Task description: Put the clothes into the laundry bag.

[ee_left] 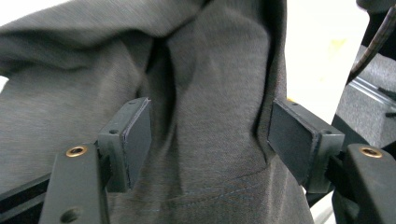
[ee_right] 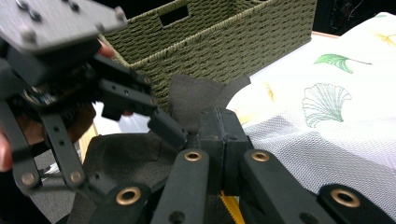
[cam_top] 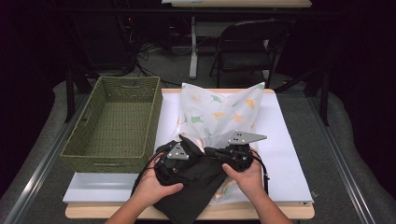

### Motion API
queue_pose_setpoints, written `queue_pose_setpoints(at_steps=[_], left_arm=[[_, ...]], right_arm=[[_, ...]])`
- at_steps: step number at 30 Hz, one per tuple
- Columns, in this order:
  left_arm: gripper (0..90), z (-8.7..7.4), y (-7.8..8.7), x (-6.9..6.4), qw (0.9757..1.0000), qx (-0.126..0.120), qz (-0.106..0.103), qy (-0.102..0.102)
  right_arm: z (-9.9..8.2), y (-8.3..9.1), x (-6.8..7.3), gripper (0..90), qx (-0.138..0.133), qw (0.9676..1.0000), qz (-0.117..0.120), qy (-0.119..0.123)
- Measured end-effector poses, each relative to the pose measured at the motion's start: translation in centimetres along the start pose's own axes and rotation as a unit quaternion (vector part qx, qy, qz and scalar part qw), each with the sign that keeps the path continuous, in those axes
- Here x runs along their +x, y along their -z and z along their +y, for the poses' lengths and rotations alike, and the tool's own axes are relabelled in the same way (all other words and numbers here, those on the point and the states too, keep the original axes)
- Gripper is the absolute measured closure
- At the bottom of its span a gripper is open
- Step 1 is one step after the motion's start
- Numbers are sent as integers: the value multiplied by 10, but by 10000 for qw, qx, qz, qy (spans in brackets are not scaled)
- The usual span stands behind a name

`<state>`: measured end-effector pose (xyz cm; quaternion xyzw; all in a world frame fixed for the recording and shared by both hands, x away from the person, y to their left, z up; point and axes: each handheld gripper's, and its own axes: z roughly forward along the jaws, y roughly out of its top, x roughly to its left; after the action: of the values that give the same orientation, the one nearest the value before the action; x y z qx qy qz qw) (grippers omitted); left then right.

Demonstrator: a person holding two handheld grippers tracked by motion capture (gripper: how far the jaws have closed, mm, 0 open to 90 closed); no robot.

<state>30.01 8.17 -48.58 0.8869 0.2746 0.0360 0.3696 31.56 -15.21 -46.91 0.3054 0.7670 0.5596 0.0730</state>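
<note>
Right gripper (ee_right: 219, 128) clamps dark grey cloth (cam_top: 189, 186) edge; left gripper (ee_left: 210, 140) jaws open around it. Woven basket (cam_top: 112, 119) empty, stowing pending.

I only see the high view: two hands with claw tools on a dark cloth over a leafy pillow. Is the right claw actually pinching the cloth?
Observer: Yes. In the right gripper view, the right gripper is shut on a raised fold of the cloth.
Operator: And the left one?
Observer: The left gripper is open. Its pads stand apart with cloth bunched between them.
Operator: Anything to see on the cloth up close?
Observer: A stitched seam runs across it near the left gripper's pads.
</note>
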Motion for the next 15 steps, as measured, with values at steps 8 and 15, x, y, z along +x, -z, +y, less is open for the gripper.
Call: queue_pose_setpoints(at_steps=[8, 15], left_arm=[[278, -12, -12, 2, 9996, -19, -182, 233], [278, -13, -13, -2, 9997, 20, -122, 208]], right_arm=[[-1, -1, -1, 900, 32, 10000, -13, -16], [-2, -2, 0, 900, 52, 10000, -22, 24]])
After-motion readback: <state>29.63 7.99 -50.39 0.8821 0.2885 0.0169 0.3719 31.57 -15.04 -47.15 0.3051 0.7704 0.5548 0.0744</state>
